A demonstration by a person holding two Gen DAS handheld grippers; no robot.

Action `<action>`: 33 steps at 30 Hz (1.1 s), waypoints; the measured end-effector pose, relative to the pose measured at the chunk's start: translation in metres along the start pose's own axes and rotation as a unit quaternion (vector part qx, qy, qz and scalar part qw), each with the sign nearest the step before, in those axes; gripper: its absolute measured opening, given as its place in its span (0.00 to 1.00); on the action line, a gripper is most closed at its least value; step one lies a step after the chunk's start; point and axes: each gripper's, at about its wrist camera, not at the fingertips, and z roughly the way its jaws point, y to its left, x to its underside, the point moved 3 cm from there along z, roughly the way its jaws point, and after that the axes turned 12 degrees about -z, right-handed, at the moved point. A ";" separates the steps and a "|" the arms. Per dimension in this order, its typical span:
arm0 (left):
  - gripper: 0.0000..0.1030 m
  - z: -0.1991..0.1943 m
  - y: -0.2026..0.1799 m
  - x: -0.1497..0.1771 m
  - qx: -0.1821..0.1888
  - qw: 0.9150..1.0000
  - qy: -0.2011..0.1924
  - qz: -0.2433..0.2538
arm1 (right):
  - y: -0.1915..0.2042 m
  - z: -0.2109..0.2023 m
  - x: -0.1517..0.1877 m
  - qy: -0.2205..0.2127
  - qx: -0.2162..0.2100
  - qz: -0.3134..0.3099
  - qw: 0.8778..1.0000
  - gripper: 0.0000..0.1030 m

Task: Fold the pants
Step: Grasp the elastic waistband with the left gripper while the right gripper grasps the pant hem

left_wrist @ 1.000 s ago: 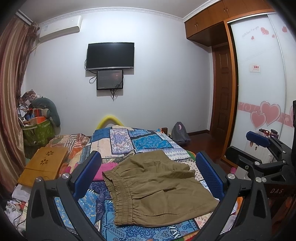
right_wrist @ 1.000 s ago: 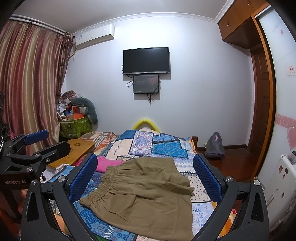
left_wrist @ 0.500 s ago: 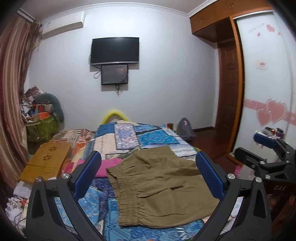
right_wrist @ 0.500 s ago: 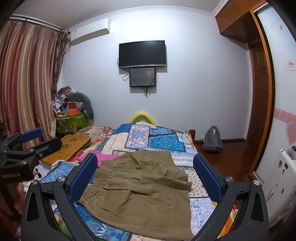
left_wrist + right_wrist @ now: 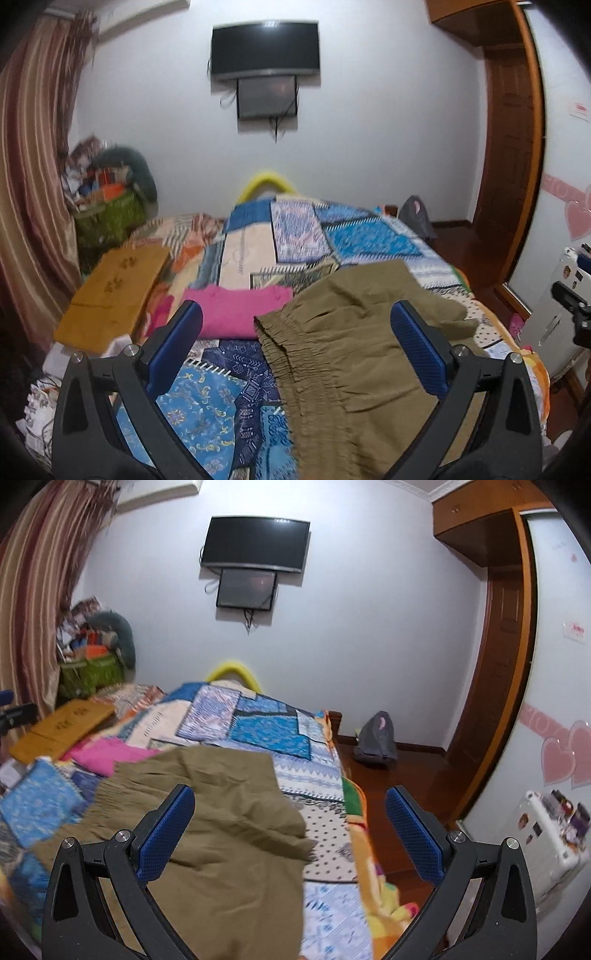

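Patchwork bedding in blues, creams and oranges covers the bed (image 5: pixel 258 251) that fills the middle of this bedroom, with a dark wall-mounted television (image 5: pixel 265 48) above its far end and a striped curtain (image 5: pixel 29 155) down the left side. On the quilt lie the olive-khaki pants (image 5: pixel 354 354), spread towards the near right part of the bed. Their gathered elastic waistband (image 5: pixel 295 369) runs along the left edge in the left wrist view, and the cloth looks already doubled, leg over leg, with rumpled creases near the far end. A folded pink garment (image 5: pixel 236 310) sits just beside the waistband, touching or nearly so, and a wooden lap tray (image 5: pixel 110 291) rests well to the left.

The left gripper (image 5: pixel 295 347) hangs above the waistband corner with its jaws spread wide and nothing between them. The right gripper (image 5: pixel 291 834) hovers over the leg end of the pants (image 5: pixel 207 834), its jaws equally wide and empty; one blue pad (image 5: pixel 166 834) is over the cloth, the other over the floor side of the bed. Whether either gripper touches the fabric I cannot tell.

By my reading, the lengthwise fold is done and the crosswise fold remains: neither end is yet gripped, and the pants still lie long and untidy.
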 end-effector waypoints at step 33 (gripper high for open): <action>0.70 0.305 0.087 0.049 -0.053 0.971 0.231 -0.032 | 0.009 0.303 -0.015 0.094 -0.149 -0.047 0.983 0.85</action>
